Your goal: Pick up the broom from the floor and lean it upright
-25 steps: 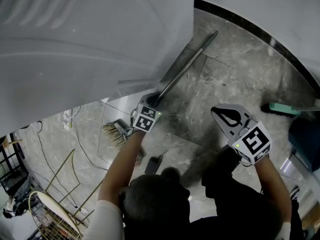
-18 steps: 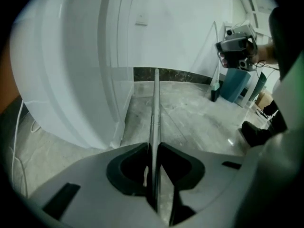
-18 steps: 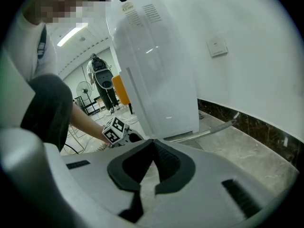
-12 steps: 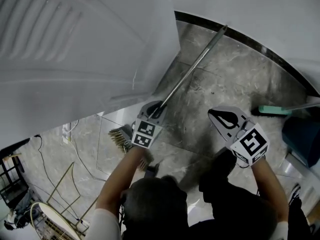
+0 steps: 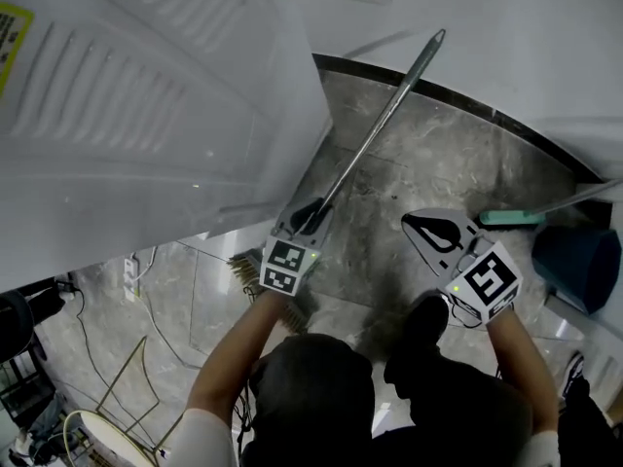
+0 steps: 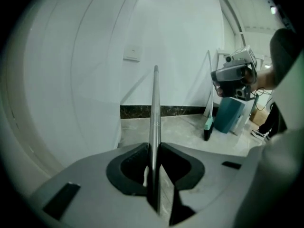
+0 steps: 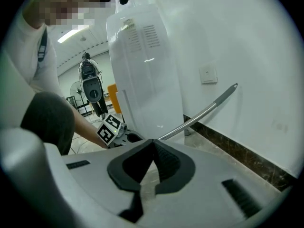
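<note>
The broom has a long metal handle (image 5: 380,125) and straw bristles (image 5: 243,265) that peek out beside the left marker cube. My left gripper (image 5: 310,218) is shut on the lower part of the handle, which slants up with its tip near the white wall. In the left gripper view the handle (image 6: 155,103) runs straight up between the pads of the left gripper (image 6: 153,148). My right gripper (image 5: 429,230) hangs to the right of the broom, shut with nothing in it. In the right gripper view the right gripper (image 7: 153,145) is apart from the handle (image 7: 205,110).
A tall white appliance (image 5: 146,115) stands close on the left of the handle. The wall's black skirting (image 5: 458,100) curves across the far side. A green-headed mop (image 5: 510,218) and a teal bin (image 5: 574,259) stand at the right. Cables (image 5: 136,261) lie at the lower left.
The left gripper has lifted the broom: the handle now stands steeper, its tip nearer the wall. The right gripper has risen a little, still with nothing in it.
</note>
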The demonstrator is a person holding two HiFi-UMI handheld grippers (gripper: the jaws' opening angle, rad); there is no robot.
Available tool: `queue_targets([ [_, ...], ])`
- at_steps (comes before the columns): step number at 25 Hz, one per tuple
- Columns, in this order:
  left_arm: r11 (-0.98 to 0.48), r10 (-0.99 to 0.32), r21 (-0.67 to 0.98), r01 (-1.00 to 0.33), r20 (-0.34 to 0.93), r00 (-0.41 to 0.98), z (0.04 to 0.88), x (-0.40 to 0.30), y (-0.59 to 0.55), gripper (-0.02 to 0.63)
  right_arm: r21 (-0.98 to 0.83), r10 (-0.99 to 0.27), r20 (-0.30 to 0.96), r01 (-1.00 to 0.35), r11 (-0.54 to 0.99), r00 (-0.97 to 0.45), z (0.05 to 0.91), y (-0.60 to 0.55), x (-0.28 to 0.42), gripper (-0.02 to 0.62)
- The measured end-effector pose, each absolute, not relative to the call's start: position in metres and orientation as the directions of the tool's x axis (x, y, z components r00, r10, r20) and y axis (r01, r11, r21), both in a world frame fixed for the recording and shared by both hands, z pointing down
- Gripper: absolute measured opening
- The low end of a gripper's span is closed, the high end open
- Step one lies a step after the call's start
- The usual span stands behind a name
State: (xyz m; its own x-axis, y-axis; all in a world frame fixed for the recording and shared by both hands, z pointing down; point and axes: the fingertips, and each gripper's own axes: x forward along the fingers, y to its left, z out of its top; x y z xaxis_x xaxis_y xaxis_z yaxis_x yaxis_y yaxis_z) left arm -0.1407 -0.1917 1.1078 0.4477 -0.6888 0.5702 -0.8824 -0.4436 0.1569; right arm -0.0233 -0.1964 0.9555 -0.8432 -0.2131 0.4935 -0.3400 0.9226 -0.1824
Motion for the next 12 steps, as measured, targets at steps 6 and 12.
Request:
queue_targets([
  [6,-0.463,-0.733,0.168,-0.87,0.479,0.482,1.06,-0.126,-0.212,0.08,-0.112,-0.258,0.483,-0.352,0.929,-0.836,0.919,-0.205,-0.009,0.002],
  [12,-0.487,-0.741,0.183,-0.854,0.431,0.515,1.024,-0.112,-0.224,0.08,-0.065,-0.306,0.481,-0.381,0.922,-0.822,0.887,-0.215,0.004,0.002],
])
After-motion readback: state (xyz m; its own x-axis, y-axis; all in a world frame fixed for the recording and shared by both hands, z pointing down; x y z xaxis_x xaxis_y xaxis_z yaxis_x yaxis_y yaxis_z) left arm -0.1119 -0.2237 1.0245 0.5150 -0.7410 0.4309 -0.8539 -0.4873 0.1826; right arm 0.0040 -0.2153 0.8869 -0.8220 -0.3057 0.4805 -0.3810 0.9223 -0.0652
